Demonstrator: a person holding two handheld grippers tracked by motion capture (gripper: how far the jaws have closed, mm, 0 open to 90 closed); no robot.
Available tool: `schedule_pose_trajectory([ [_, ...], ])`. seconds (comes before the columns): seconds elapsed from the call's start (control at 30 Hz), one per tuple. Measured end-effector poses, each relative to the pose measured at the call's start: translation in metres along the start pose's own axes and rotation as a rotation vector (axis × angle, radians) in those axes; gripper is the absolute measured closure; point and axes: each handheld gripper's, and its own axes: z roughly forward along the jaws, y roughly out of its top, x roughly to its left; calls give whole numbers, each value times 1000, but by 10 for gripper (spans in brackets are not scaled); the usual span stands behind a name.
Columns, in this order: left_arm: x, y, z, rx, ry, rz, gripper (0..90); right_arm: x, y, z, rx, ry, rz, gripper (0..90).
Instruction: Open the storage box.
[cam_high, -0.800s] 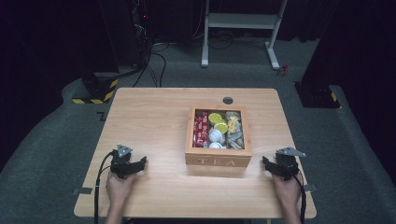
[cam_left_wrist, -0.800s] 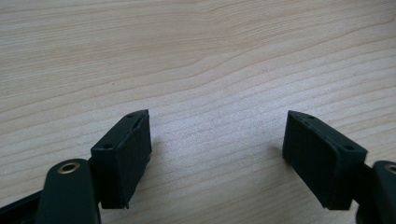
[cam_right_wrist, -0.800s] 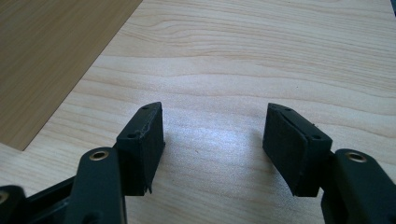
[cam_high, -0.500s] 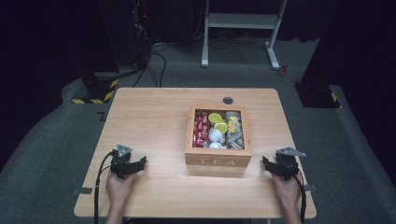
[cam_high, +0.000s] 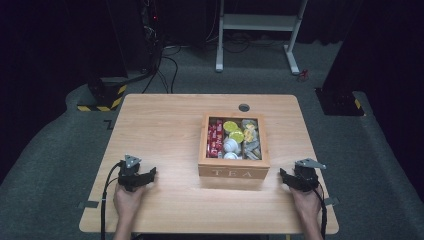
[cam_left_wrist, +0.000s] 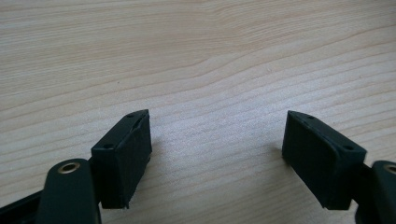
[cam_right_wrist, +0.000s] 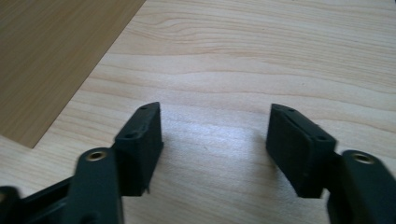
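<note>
**Two grippers at rest either side of a tea box**

A wooden table (cam_high: 165, 125) holds an open tea box (cam_high: 233, 172) right of centre, filled with packets. No handling looks begun; the next move probably calls for a reach into the box. The left gripper (cam_high: 140, 176) rests well left of it with bare table around, jaws spread, empty. The right gripper (cam_high: 290, 179), equally spread and empty, sits just right of the box, near the table's right edge.
</note>
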Motion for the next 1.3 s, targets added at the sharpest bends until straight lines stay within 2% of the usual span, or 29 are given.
schedule_pose_trajectory([
  [0.07, 0, 0, 0, -1, -2, 2, 243, 1, 0, 0, -1, -3, 0, 348],
  [0.23, 1, 0, 0, 1, -4, 1, 243, 3, -4, -5, -10, 4, 11, 446],
  [0.43, 1, 0, 0, 0, -5, 0, 243, 3, -10, -14, -30, 57, 55, 517],
  [0.77, 1, 0, 0, -3, -8, -7, 243, 11, -17, -26, -73, 69, 30, 578],
  [0.83, 1, 0, 0, -3, -6, -7, 243, 12, -18, -27, -88, 76, 12, 591],
  [0.9, 1, 0, 0, -3, -6, -8, 243, 12, -18, -28, -89, 87, 12, 602],
  [1.0, 1, 0, 0, -3, -4, -8, 243, 14, -18, -29, -60, 104, 27, 603],
  [1.13, 1, 0, 0, -3, -4, -8, 243, 18, -20, -32, -78, 112, 22, 652],
  [1.3, 1, 0, 0, -3, -4, -8, 243, 23, -20, -35, -95, 115, -10, 691],
])
